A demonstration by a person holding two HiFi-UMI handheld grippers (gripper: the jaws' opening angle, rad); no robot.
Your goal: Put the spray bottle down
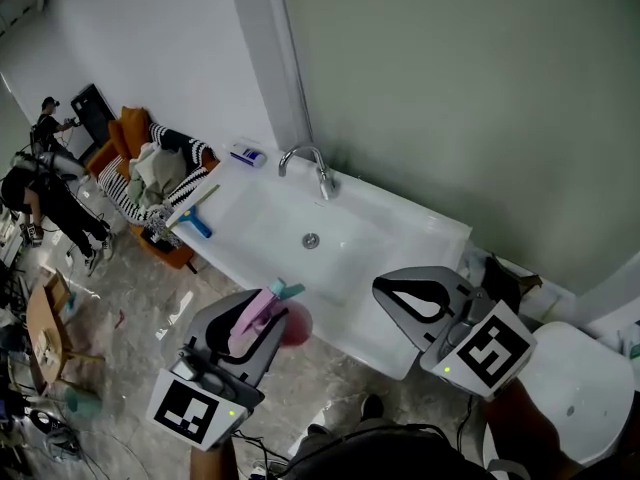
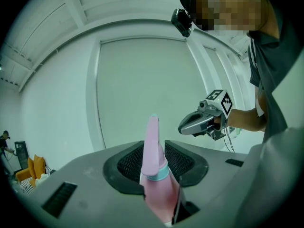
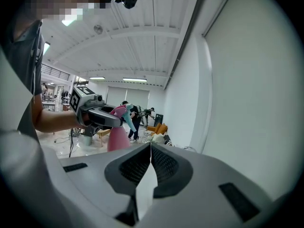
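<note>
Head view: my left claw [image 1: 252, 318] pinches the pink spray bottle [image 1: 296, 326] by its neck, in the air at the front edge of the sink [image 1: 420, 230]. Bottle upright, long axis vertical, teal nozzle toward the sink. My right claw [image 1: 418, 296] is pressed together, nothing in it.

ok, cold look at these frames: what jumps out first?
The pink spray bottle stands out first, clamped in the left hand-held gripper and held in the air at the near edge of the sink. The long white sink with its chrome faucet fills the middle, along the wall. The right hand-held gripper hangs over the sink's right part, jaws together and empty.
</note>
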